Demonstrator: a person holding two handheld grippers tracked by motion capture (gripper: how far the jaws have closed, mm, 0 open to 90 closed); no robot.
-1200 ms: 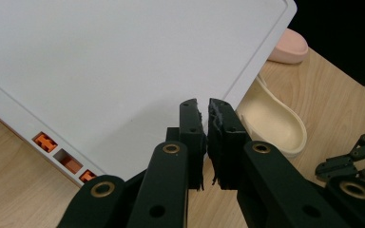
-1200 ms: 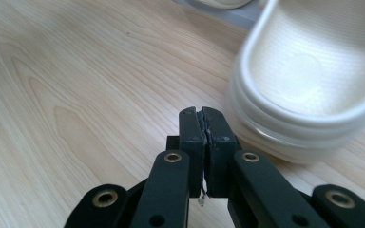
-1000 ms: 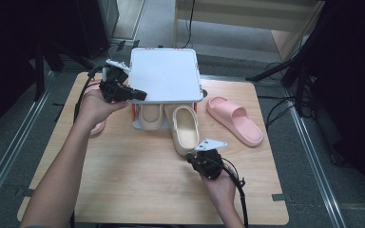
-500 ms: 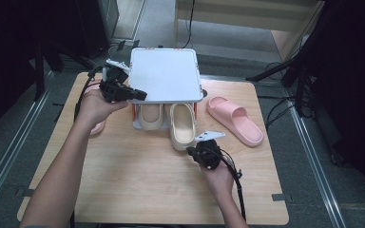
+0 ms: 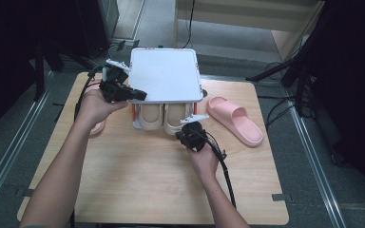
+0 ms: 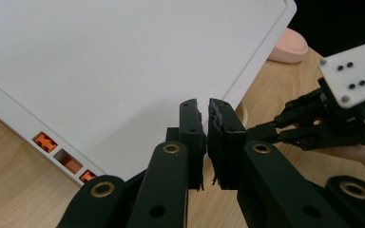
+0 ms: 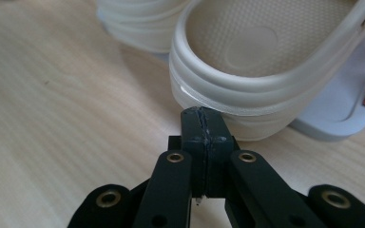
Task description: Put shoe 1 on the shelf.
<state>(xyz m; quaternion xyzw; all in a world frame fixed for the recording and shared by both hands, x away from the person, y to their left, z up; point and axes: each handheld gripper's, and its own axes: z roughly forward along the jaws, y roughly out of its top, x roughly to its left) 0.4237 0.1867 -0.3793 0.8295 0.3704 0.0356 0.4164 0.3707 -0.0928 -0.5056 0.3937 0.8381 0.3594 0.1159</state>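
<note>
Clenched tight with nothing between them, the right gripper [image 7: 203, 124] has its fingertips pressed against the heel rim of a beige slipper [image 7: 271, 61]; the right gripper view shows the closed black tips touching the slipper's rounded back edge just above the wooden table [image 7: 57, 95]. From the high view, that right gripper [image 5: 186, 135] sits at the front of a white rack [image 5: 165, 76], where the beige slipper [image 5: 173, 118] lies in the rack's right slot with its heel sticking out toward the person. A second beige slipper [image 5: 149, 116] lies in the slot just beside it, to the left. Orange fittings mark the rack's frame. The left gripper [image 5: 140, 95] rests at the rack's left front corner, its fingers nearly together with only a thin gap and holding nothing; in the left gripper view its tips [image 6: 206, 111] lie over the edge of the rack's flat white top [image 6: 123, 71], with the right gripper [image 6: 285, 130] beyond. A pink slipper [image 5: 235, 121] lies on the table to the right of the rack, apart from it. Another pink slipper [image 5: 97, 127] peeks out beneath the left hand [image 5: 92, 104], at the left side of the table.
</note>
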